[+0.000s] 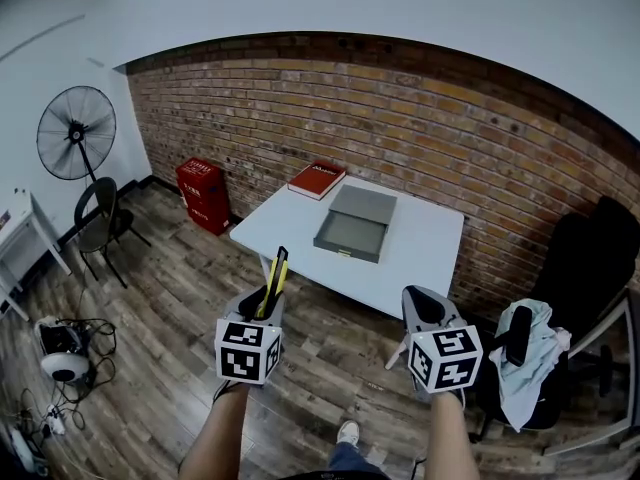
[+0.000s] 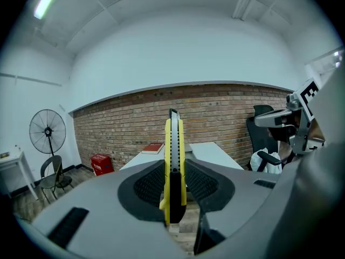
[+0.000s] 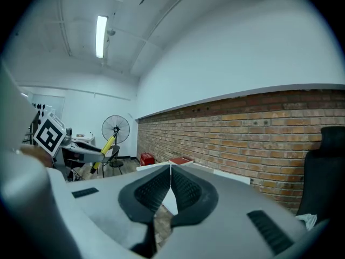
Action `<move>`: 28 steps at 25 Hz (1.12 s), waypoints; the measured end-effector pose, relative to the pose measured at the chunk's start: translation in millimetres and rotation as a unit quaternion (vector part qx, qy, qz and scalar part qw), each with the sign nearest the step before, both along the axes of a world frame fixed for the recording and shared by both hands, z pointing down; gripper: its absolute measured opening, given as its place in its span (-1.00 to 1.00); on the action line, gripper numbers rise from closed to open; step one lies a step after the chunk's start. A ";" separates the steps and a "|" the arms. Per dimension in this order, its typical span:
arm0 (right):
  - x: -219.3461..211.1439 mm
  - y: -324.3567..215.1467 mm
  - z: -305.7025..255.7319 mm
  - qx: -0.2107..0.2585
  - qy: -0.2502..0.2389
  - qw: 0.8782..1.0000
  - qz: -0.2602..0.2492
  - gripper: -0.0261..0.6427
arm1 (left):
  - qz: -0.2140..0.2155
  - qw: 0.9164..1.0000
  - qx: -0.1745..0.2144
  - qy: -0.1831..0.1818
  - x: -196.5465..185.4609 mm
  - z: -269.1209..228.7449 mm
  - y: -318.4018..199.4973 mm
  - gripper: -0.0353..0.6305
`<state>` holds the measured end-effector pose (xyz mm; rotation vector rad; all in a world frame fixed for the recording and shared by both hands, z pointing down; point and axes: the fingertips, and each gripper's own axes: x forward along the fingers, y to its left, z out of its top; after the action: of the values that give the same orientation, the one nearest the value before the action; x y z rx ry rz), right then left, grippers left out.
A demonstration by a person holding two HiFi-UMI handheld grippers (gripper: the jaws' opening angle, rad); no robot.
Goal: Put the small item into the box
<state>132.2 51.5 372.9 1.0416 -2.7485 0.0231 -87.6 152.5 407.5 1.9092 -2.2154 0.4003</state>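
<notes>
A: So, where are we w/ the task?

B: Early, IMO. Pickup's done: the left gripper [image 1: 266, 306] is clamped on the knife [image 1: 276, 276]. Jaws are fairly wide, pads pressing its flat sides, far end sticking up. Nothing's in the box [image 1: 347, 252] yet.

A: Where's the knife vs. the box?

B: In the air over the floor, on the near side of the table [image 1: 425, 258], well apart from the box. Carry, lower and release are all left to do.

A: Run the scene L to R, pls.

B: Far left there's a fan [image 1: 76, 133], then a red crate [image 1: 203, 194] by the brick wall. Next is the left gripper w/ the knife. On the table there's a red book [image 1: 317, 179] at the far left corner, w/ the box just right of it, approx mid-table.

A: Box contents?

B: It's open. Inside looks bare grey, nothing visible. Its lid [image 1: 365, 204] lies flat at the far side, touching the box. Can't tell if it's hinged.

A: Other gripper?

B: The right gripper [image 1: 425, 303] is level w/ the left one and to its right. Jaws are closed pad to pad, holding nothing. Far right there's a chair [image 1: 590, 258] w/ a cloth [image 1: 528, 353] draped on it.
</notes>
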 end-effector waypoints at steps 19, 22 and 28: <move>-19.2 -176.1 -3.0 -0.009 -0.001 1.000 -0.018 -0.86 | -0.032 0.999 -0.013 -0.006 -35.7 -4.5 -155.8 -0.50; -23.2 -196.2 3.6 -0.014 0.001 1.000 -0.024 -0.86 | -0.039 0.999 -0.017 -0.005 -40.0 0.8 -172.3 -0.50; -29.8 -224.2 11.6 -0.022 -0.001 0.999 -0.032 -0.86 | -0.042 0.999 -0.025 -0.008 -42.0 5.5 -198.6 -0.50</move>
<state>102.4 -172.7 384.5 0.9422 -2.7690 0.0760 -129.6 -46.1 413.0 1.7865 -2.2649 0.4527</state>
